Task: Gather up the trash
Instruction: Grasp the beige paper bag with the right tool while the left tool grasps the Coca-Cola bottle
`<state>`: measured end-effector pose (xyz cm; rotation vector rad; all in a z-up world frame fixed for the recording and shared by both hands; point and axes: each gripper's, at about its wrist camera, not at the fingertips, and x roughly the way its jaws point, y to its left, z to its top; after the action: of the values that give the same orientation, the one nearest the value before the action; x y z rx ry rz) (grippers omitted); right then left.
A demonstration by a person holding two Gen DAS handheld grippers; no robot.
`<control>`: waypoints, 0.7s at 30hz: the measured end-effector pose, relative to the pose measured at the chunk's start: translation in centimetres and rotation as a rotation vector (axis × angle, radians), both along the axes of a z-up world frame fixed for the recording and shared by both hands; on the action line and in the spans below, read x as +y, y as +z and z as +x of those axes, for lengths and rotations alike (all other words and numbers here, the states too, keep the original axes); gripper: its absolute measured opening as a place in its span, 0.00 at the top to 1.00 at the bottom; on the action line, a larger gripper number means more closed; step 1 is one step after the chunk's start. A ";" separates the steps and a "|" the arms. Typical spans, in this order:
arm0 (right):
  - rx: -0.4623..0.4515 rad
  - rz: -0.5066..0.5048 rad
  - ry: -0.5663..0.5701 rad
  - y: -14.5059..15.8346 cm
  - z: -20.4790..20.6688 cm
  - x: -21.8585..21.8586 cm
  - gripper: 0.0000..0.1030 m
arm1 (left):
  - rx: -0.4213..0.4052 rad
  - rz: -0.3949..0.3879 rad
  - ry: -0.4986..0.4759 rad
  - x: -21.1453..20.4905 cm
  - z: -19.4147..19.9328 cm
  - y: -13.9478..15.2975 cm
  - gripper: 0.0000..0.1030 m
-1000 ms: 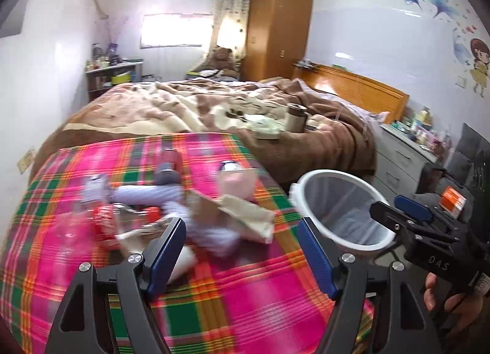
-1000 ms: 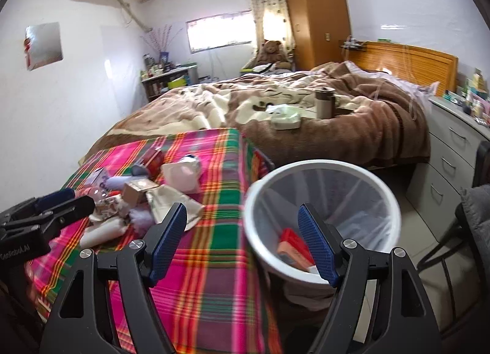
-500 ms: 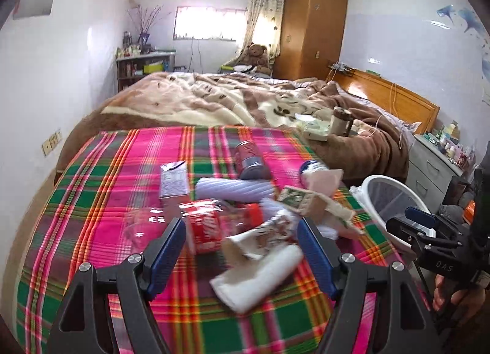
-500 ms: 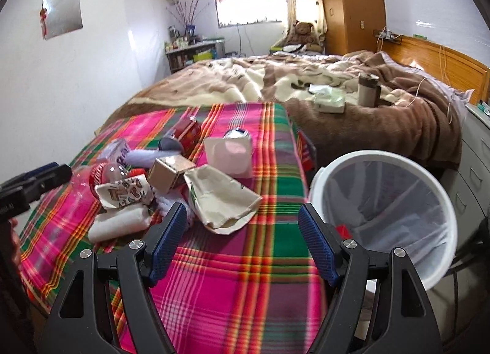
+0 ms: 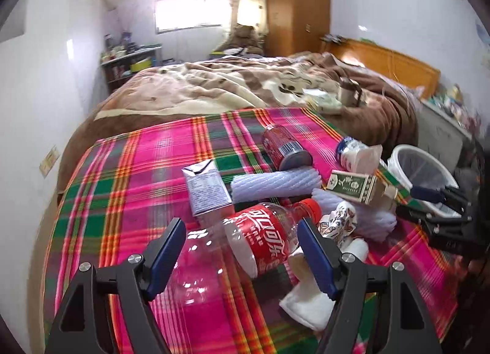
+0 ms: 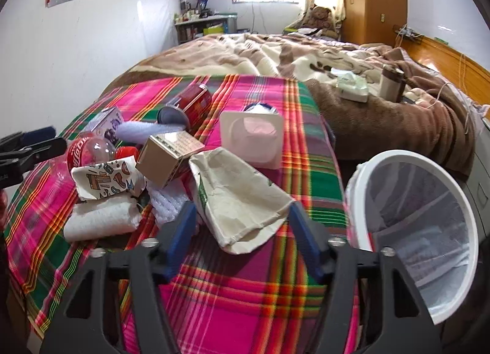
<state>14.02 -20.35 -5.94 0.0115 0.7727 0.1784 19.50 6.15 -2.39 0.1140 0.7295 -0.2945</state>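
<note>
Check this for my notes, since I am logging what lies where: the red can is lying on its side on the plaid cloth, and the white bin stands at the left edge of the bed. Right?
One detail is off. The red can does lie on its side on the plaid cloth, but the white bin stands at the right edge of the bed, as the right wrist view shows.

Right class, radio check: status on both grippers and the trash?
Left gripper open over clear plastic cola bottle. Right gripper closing around crumpled beige paper bag, not gripped. White mesh bin alongside, unobstructed.
</note>
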 end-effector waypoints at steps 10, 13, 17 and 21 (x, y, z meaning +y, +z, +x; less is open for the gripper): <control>0.054 0.025 0.055 -0.5 0.0 0.7 0.66 | 0.099 0.052 -0.128 -2.2 1.2 -1.7 0.27; 0.057 0.024 0.059 -0.5 -0.2 0.7 0.76 | 0.105 0.042 -0.155 -2.9 0.2 -1.8 0.27; 0.059 0.037 0.044 -0.5 -0.3 0.2 0.79 | 0.120 0.033 -0.172 -3.1 -0.5 -1.6 0.27; 0.065 0.053 0.027 -0.6 -0.2 -0.3 0.82 | 0.151 0.014 -0.115 -2.2 0.3 -2.0 0.27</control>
<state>13.83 -20.61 -6.52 0.0575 0.8333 0.2250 19.85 3.94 -4.37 0.1484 0.8762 -0.4109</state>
